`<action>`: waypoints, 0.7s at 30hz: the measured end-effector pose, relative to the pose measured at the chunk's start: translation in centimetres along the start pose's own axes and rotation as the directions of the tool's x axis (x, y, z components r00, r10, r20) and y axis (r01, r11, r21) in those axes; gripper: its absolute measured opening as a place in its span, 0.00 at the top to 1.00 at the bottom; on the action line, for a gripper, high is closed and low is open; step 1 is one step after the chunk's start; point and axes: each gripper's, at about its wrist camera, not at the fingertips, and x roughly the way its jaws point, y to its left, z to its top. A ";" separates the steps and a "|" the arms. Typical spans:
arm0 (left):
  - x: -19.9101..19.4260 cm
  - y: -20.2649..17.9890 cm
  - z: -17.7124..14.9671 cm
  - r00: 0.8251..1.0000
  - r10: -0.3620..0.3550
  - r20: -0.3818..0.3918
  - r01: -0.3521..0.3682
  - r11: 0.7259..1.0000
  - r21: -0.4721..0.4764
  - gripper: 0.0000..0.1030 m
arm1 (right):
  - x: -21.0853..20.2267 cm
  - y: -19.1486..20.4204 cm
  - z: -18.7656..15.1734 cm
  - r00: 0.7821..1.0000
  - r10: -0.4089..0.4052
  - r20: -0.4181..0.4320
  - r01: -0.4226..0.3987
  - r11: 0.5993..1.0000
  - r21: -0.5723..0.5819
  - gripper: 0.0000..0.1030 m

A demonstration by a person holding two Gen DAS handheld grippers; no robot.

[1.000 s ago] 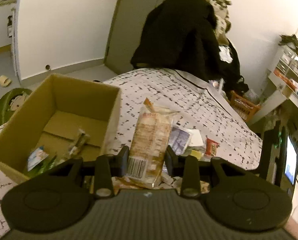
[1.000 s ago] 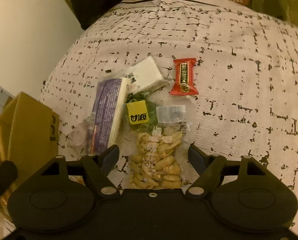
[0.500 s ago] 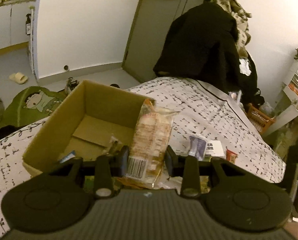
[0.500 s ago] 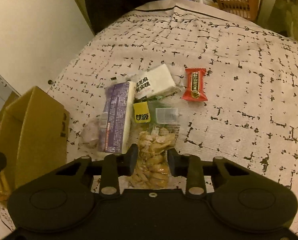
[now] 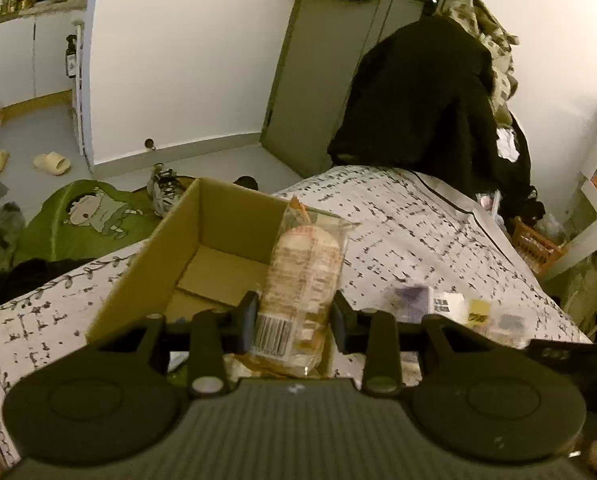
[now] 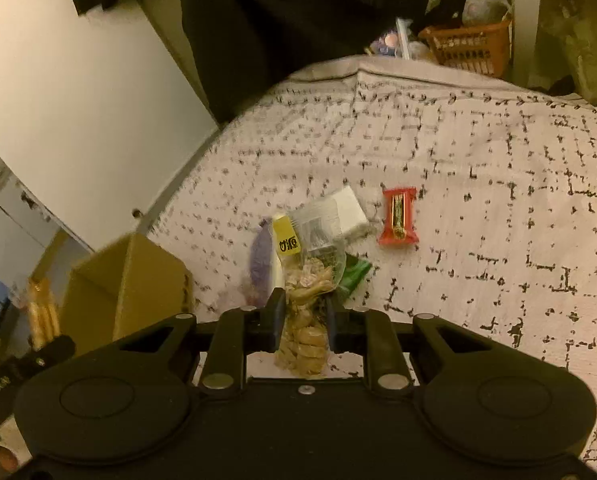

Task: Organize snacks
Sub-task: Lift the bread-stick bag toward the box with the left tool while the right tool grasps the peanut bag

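My left gripper (image 5: 294, 320) is shut on a clear pack of biscuits (image 5: 302, 276) and holds it upright over the near right corner of the open cardboard box (image 5: 146, 264). My right gripper (image 6: 304, 322) is shut on a clear bag of nuts (image 6: 308, 304) with a yellow label, lifted off the bed. Behind the bag on the bed lie a purple packet (image 6: 260, 258), a white packet (image 6: 350, 212), a green wrapper (image 6: 354, 274) and a red candy bar (image 6: 397, 216). The box also shows in the right wrist view (image 6: 130, 280), to the left.
The patterned bedspread (image 6: 478, 168) covers the bed. A dark coat (image 5: 418, 96) hangs at the bed's far end. An orange basket (image 6: 470, 46) sits beyond the bed. A green rug (image 5: 86, 220), shoes and slippers lie on the floor left of the box.
My right gripper closed on the bag of nuts and lifted it from the bed. My left gripper carried the biscuit pack left, over the box.
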 end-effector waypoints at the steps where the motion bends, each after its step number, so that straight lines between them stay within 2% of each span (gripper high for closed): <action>1: -0.1 0.2 0.1 1.000 0.007 0.007 -0.007 1.000 0.004 0.65 | -0.4 -0.1 0.1 1.000 0.013 0.010 -0.013 1.000 0.008 0.80; 9: 0.2 1.9 1.0 0.999 0.049 0.019 -0.049 0.999 -0.003 0.65 | -1.8 0.4 0.5 0.993 0.105 0.054 -0.106 0.994 0.033 0.80; 21: 2.9 3.5 1.2 0.997 0.079 -0.012 -0.079 0.997 0.004 0.65 | -1.7 2.8 -0.3 0.979 0.197 0.046 -0.198 0.980 0.032 0.82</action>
